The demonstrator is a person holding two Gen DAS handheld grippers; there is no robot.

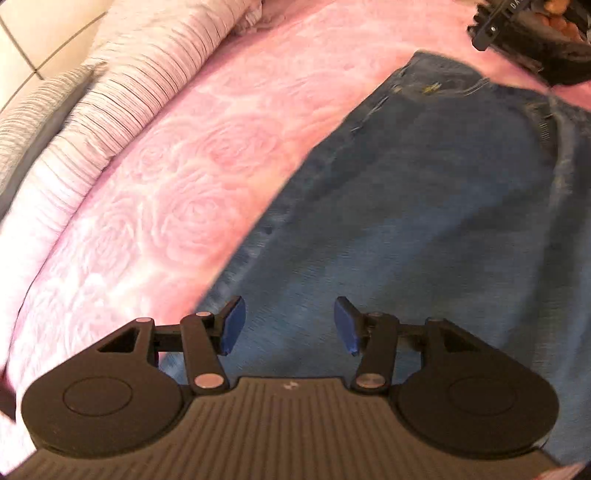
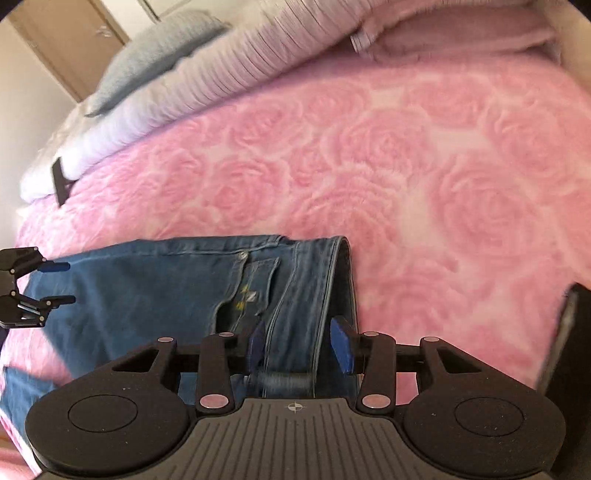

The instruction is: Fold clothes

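Observation:
A pair of blue jeans (image 1: 424, 206) lies flat on a pink rose-patterned bedspread (image 1: 177, 177). My left gripper (image 1: 290, 325) is open and empty, hovering over the leg part of the jeans. In the right wrist view the jeans (image 2: 155, 288) lie with the waistband toward the right. My right gripper (image 2: 297, 343) is open, its blue pads on either side of the waistband edge, not closed on it. The left gripper (image 2: 55, 282) shows open at the left edge of that view. The right gripper's body (image 1: 528, 33) shows at the top right of the left wrist view.
Striped white-pink pillows (image 2: 207, 74) and a grey pillow (image 2: 155, 55) line the far edge of the bed. A dark object (image 2: 569, 362) stands at the right edge. A wooden door (image 2: 74, 40) is behind the bed.

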